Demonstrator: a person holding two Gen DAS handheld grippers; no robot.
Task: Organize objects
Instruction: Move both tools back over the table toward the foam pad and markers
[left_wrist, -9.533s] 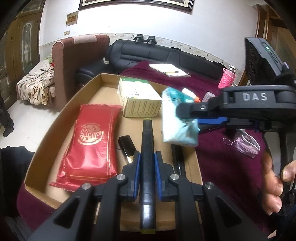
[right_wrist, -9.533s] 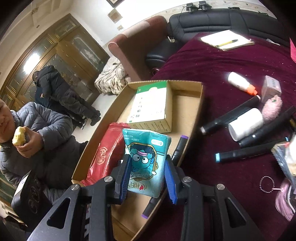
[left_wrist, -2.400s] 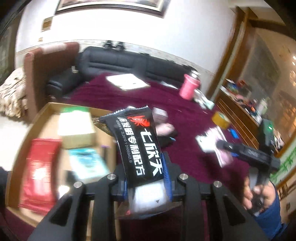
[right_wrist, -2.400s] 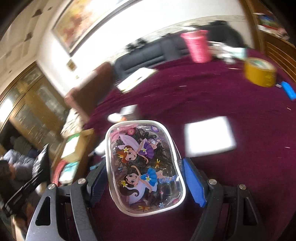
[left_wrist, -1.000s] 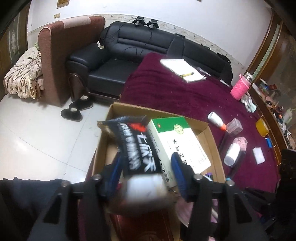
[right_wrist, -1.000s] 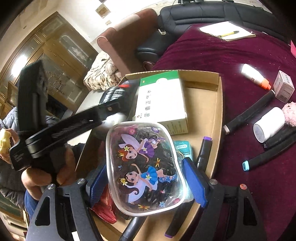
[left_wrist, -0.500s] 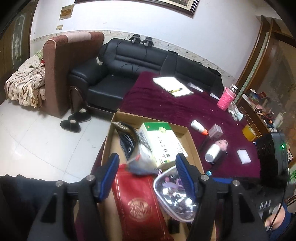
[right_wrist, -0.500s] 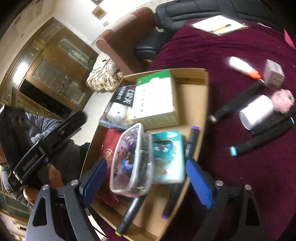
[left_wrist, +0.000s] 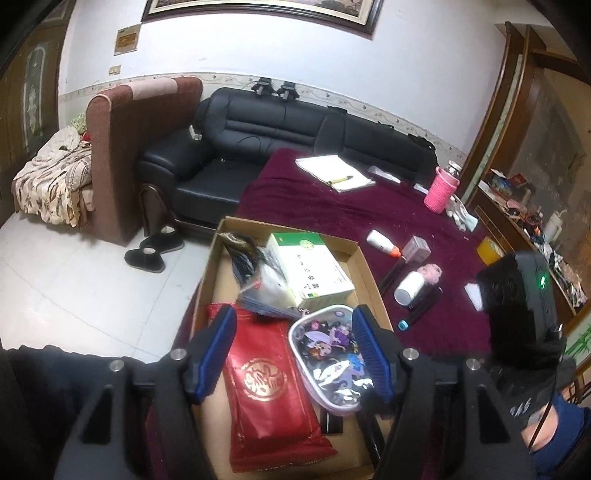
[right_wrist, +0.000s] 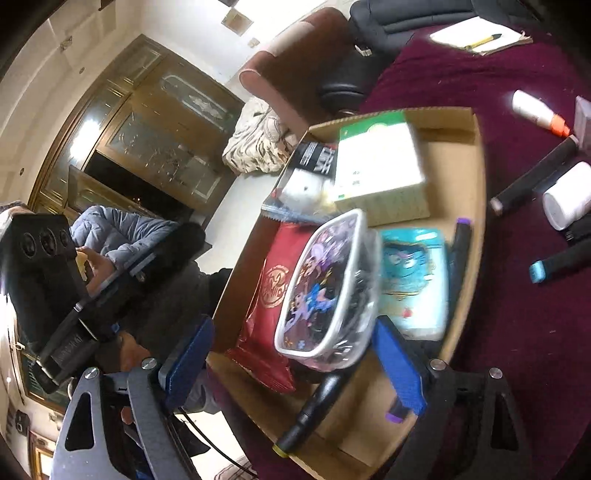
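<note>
Both claws, left gripper (left_wrist: 293, 349) and right gripper (right_wrist: 291, 363), hang spread and empty above the cardboard box (left_wrist: 369, 275). Packed so far: a red packet (left_wrist: 269, 391) at 6 o'clock, a clear pouch (left_wrist: 327, 356) at 5 o'clock leaning on it, a green-and-white carton (left_wrist: 312, 271) at 12 o'clock, a black snack bag (left_wrist: 251, 266) at 11 o'clock. Left on the tablecloth (left_wrist: 332, 210) at 3 o'clock: a white bottle (left_wrist: 408, 288), markers (left_wrist: 419, 312), a small tube (left_wrist: 382, 242). Roughly half appears done.
</note>
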